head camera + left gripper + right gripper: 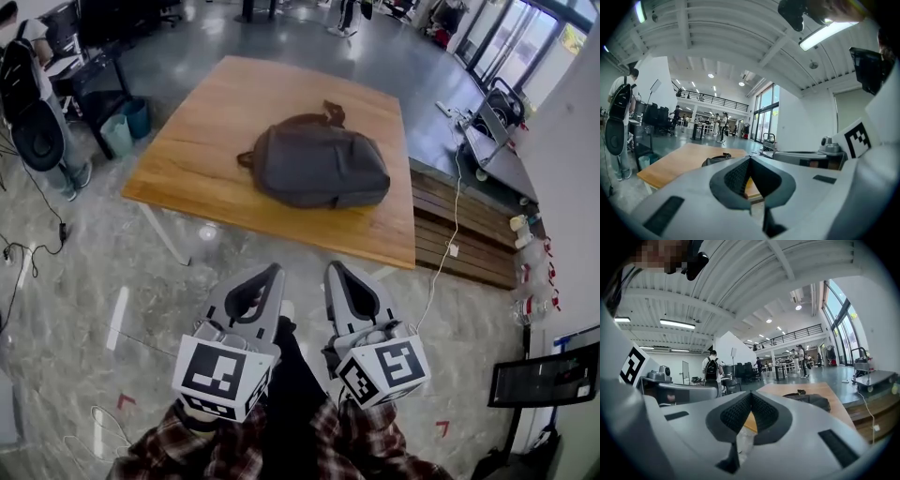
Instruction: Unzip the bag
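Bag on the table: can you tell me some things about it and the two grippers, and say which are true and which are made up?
1. The bag lies on the wooden table. True.
2. The left gripper is pinching the bag. False: it is held over the floor, short of the table, with its jaws together on nothing.
3. The right gripper has its jaws together and holds nothing. True.
4. The bag is bright red. False: it is dark grey, with brownish straps at its far end.
5. The bag is hanging off the table's near edge. False: it lies well in from that edge, with bare wood in front of it.
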The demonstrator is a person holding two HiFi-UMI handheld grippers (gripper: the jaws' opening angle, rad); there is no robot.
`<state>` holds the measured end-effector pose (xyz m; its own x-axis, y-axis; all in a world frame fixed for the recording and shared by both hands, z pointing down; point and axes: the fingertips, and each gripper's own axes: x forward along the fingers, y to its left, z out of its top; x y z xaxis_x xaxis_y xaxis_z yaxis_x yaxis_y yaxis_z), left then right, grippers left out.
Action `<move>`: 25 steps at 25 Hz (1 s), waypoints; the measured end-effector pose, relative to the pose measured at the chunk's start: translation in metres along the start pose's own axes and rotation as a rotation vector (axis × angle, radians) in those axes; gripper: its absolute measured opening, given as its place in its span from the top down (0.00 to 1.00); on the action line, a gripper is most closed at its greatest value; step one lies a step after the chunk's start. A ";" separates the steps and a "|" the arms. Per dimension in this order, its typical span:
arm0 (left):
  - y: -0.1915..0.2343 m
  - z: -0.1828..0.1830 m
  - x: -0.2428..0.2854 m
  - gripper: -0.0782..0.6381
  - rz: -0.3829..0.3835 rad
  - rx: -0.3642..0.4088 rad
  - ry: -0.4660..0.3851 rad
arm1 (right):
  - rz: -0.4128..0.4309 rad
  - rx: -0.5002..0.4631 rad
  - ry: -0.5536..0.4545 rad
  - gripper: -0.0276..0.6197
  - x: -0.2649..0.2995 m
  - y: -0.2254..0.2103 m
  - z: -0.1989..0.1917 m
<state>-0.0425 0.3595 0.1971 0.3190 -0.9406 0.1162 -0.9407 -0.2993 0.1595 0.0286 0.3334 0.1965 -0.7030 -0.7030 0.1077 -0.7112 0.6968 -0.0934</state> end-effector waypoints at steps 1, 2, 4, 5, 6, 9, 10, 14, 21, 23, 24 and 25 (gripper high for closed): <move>0.010 0.000 0.012 0.88 0.004 0.000 0.003 | -0.001 0.003 0.005 0.94 0.015 -0.007 -0.002; 0.022 0.001 0.026 0.88 0.007 0.002 0.005 | -0.003 0.004 0.009 0.94 0.031 -0.016 -0.002; 0.045 0.006 0.059 0.88 0.009 0.009 0.009 | -0.011 -0.001 0.014 0.94 0.069 -0.035 0.000; 0.056 0.010 0.076 0.88 0.006 0.014 0.010 | -0.012 -0.004 0.013 0.94 0.088 -0.045 0.003; 0.065 0.014 0.094 0.88 0.003 0.019 0.009 | -0.010 -0.005 0.009 0.94 0.106 -0.056 0.008; 0.088 0.034 0.146 0.88 0.003 0.030 -0.001 | 0.011 0.001 -0.015 0.94 0.155 -0.087 0.028; 0.095 0.041 0.163 0.88 0.003 0.033 -0.005 | 0.022 0.004 -0.022 0.94 0.169 -0.097 0.035; 0.117 0.068 0.229 0.88 -0.001 0.041 -0.020 | 0.064 0.022 -0.039 0.94 0.226 -0.136 0.063; 0.150 0.075 0.304 0.88 -0.003 0.013 -0.006 | 0.051 0.032 0.002 0.94 0.288 -0.191 0.067; 0.158 0.075 0.319 0.88 -0.010 0.003 0.001 | 0.049 0.046 0.015 0.94 0.301 -0.199 0.064; 0.161 0.077 0.326 0.88 -0.019 0.002 0.004 | 0.046 0.054 0.016 0.94 0.307 -0.202 0.065; 0.161 0.079 0.332 0.88 -0.033 0.004 0.009 | 0.041 0.064 0.014 0.94 0.311 -0.205 0.066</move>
<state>-0.0975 -0.0141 0.1841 0.3510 -0.9287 0.1196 -0.9300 -0.3309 0.1598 -0.0446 -0.0377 0.1839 -0.7318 -0.6715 0.1161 -0.6810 0.7143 -0.1614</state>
